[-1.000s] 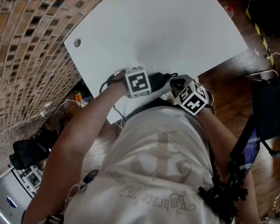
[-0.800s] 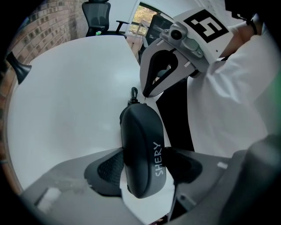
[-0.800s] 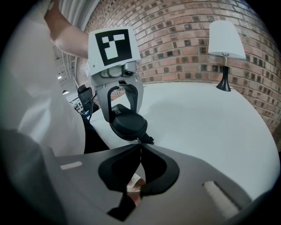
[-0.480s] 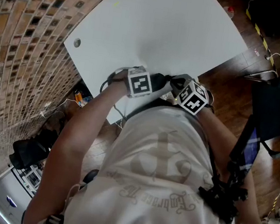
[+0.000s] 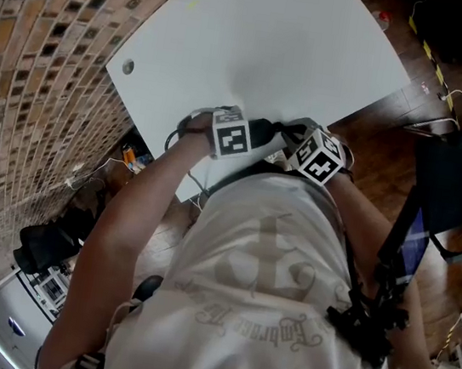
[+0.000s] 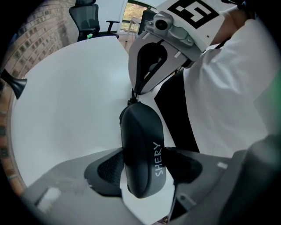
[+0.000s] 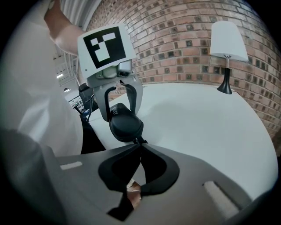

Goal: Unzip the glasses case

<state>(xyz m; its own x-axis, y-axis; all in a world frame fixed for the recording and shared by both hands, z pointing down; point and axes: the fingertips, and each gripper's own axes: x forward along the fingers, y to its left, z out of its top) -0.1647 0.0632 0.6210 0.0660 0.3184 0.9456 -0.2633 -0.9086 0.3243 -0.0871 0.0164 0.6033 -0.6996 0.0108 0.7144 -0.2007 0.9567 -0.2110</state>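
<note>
A black glasses case (image 6: 140, 149) with white lettering is held above the near edge of the white table (image 5: 260, 46). My left gripper (image 6: 142, 166) is shut on the case across its width, with a dark pad (image 6: 107, 169) pressed on each side. In the right gripper view the case (image 7: 126, 123) hangs between the left gripper's white fingers (image 7: 105, 112). My right gripper (image 7: 140, 147) is shut on the small zipper pull (image 7: 139, 141) at the case's end. In the left gripper view the right gripper (image 6: 135, 93) pinches that pull. The zipper line itself is not visible.
A person's white shirt (image 5: 267, 288) fills the space just behind both grippers. A lamp with a white shade (image 7: 228, 48) stands at the table's far side by a brick wall. A black office chair (image 6: 88, 17) stands beyond the table. A round grommet (image 5: 128, 68) marks the tabletop.
My left gripper has rolled slightly with the case still in it. The right gripper has kept its place on the zipper pull.
</note>
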